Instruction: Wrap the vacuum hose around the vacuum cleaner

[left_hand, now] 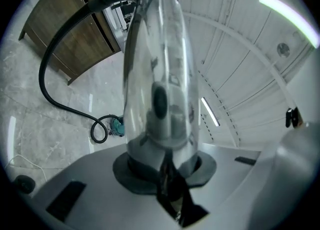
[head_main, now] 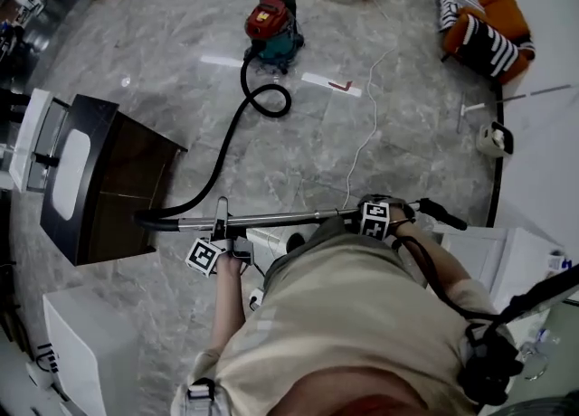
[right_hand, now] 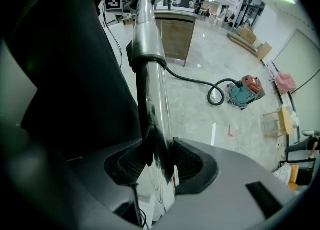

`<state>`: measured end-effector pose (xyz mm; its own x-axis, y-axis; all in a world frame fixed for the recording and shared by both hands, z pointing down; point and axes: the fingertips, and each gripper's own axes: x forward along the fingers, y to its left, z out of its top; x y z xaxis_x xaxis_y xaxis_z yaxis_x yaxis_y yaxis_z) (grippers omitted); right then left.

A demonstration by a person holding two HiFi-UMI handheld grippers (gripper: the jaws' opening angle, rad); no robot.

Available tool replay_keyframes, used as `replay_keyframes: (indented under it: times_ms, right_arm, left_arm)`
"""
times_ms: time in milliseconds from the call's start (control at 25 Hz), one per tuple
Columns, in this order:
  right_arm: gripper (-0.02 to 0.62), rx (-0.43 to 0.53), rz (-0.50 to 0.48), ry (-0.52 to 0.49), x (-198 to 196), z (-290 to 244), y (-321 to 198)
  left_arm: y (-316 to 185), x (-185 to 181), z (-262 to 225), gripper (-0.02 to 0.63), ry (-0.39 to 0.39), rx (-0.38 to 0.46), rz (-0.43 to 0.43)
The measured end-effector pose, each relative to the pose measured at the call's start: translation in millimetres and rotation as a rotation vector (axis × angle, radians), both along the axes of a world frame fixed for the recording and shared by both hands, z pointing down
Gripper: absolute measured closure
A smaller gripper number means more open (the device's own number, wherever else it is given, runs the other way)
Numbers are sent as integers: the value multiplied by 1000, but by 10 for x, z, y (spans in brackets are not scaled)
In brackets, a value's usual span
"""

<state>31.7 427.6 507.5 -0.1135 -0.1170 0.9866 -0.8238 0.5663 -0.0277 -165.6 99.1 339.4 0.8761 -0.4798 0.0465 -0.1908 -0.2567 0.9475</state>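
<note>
Beige shirt point(head_main: 353, 315), black cable point(head_main: 432, 280) (right side), square-marked cubes point(head_main: 204, 256) on grey tongs point(left_hand: 167, 171)

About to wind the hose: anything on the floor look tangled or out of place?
The hose lies strung across the floor, with one loose loop beside the vacuum cleaner. A white cable snakes nearby. Nothing looks spilled.

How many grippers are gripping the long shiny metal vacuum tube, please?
2: the left gripper clamps the metal tube near the black hose, the right gripper near its opposite end. Both grips show clearly.
</note>
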Motion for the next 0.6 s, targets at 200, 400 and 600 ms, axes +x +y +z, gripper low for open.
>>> replay_keyframes:
  times_ms: [200,400,600]
  right_arm:
    - [449,50,-19,-6,882,-65,288]
    - [449,88,-66,-4,1606,-45,458]
    - [449,72,-64,-40,1979,32,616]
  left_arm:
    - [401,765,-138,528,-30,31,-45]
    - [807,1333,-346,528,-49,81,-99]
    - [976,1679,-261,528,-118,51,-140]
